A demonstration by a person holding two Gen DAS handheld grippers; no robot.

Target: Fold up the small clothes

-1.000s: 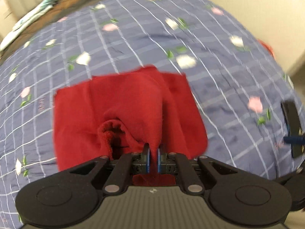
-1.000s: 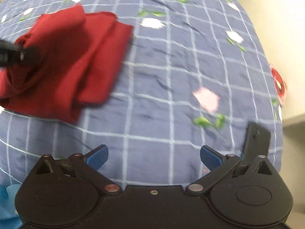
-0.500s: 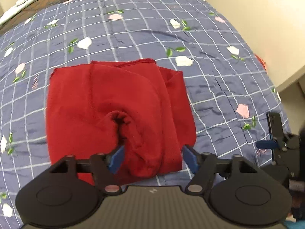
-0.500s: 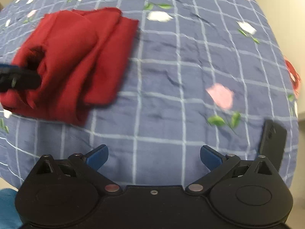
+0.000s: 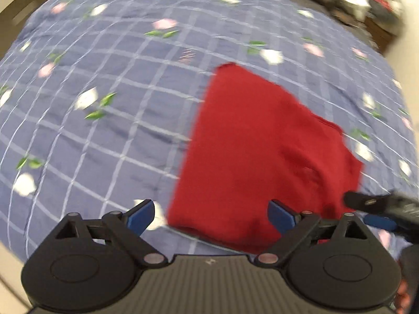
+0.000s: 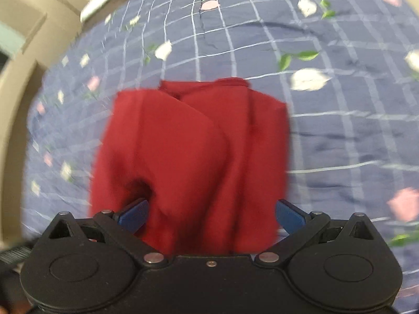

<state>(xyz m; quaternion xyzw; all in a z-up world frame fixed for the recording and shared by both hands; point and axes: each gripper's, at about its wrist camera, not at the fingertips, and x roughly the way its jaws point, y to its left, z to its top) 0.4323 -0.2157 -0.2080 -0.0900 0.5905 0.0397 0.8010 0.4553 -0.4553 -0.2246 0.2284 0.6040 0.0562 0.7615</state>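
- Bed (image 5: 110,120): blue checked flowered cover, blurred by motion.
- Red cloth (image 6: 193,157): folded on the bed, near edge hidden behind the right tool's body.
- Left tool (image 5: 210,216): fingers spread, empty, at the cloth's edge.
- Right tool (image 6: 212,216): fingers spread wide either side of the cloth, gripping nothing.

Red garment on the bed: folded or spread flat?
Folded. The red garment lies as a compact block with overlapping layers on the bedspread; both grippers are open, gripping nothing.
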